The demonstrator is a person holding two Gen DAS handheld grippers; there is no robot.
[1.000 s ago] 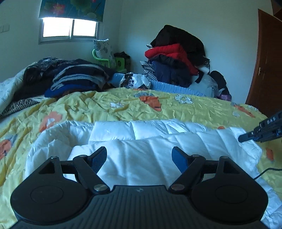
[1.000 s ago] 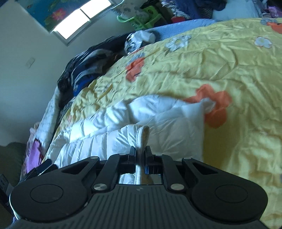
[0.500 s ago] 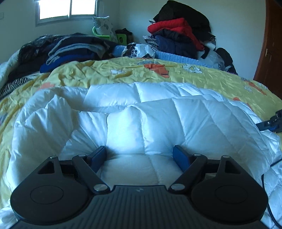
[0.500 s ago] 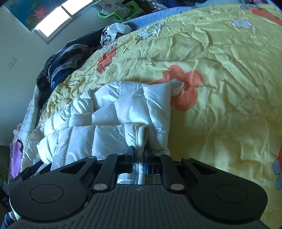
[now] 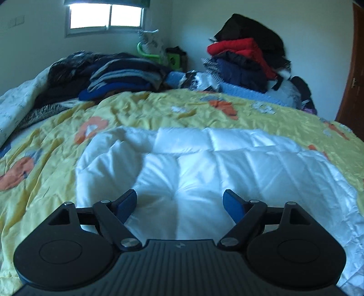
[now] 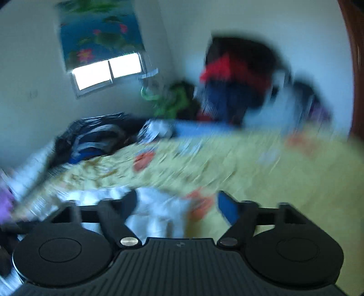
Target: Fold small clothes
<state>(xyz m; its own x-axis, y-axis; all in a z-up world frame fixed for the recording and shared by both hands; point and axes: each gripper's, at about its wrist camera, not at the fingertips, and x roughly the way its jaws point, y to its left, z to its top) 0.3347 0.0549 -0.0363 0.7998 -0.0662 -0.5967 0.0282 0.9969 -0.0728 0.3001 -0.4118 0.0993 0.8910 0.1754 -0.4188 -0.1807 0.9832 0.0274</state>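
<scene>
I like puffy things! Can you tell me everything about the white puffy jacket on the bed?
The white puffy jacket looks like shiny quilted fabric, stitched into soft squares. It lies flat, folded over itself, on the yellow flowered bedspread. The left gripper hangs open just above its near edge, apparently not touching. In the blurred right view it shows below the right gripper, whose jaws are opening with nothing between them.

- A bright window [image 5: 106, 17] sat in the pale far wall [image 5: 31, 47].
- A floral blind [image 6: 97, 31] hung above it.
- A yellow flowered bedspread [image 5: 141, 109] covered the bed.
- A brown door [image 5: 351, 86] stood at the right.
</scene>
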